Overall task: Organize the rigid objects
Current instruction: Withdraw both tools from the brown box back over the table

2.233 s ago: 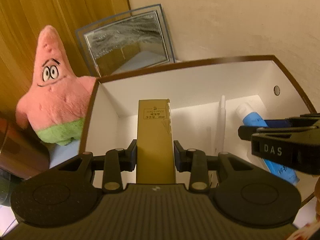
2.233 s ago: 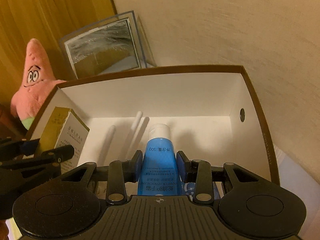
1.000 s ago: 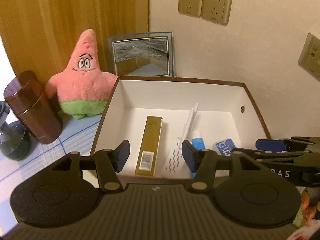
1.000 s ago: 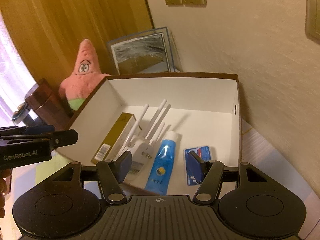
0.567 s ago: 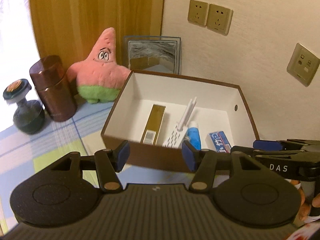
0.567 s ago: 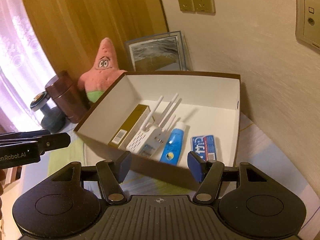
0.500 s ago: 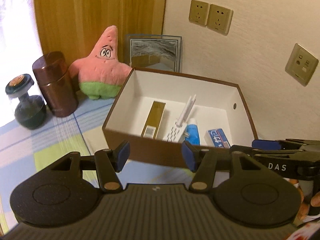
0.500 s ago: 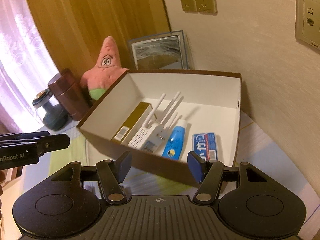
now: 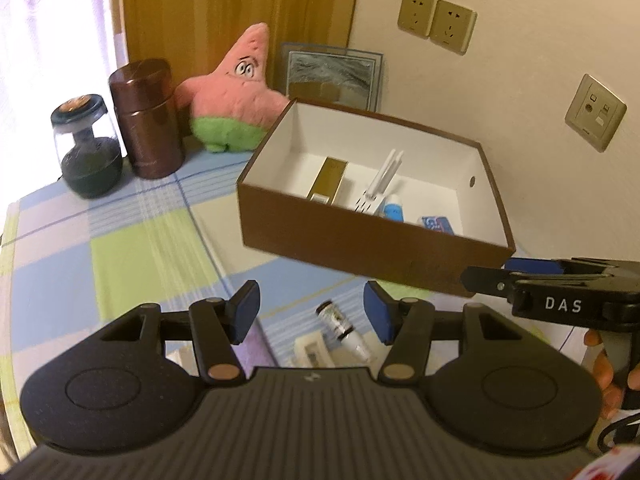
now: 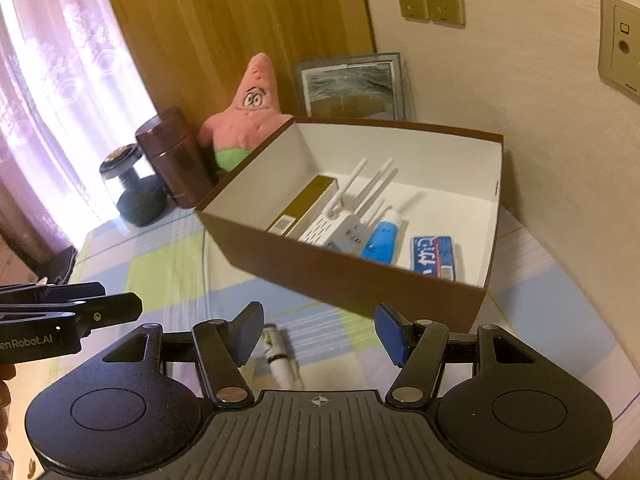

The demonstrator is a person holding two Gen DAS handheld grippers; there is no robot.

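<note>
On the checked cloth, in front of the box: what I read from both wrist views.

Left gripper [image 9: 311, 315]: jaws spread, empty.
Right gripper [image 10: 319, 332]: jaws spread, empty.
Box [image 10: 344, 276]: holds a gold carton [image 10: 305, 206], white router [image 10: 340, 220], blue tube [image 10: 382, 238] and blue packet [image 10: 434, 258].
Next thing, I judge: the small vial [image 9: 342, 330], lying flat outside the box.
Bearing: just ahead of and below both grippers; between the left pads, toward the right gripper's left pad.
Long axis: angled across the jaws' line.
Nearer hand: left, I judge.
Left view only: a pale flat item [image 9: 312, 352] touching or just beside the vial.
Right view only: the box contents in full.
</note>
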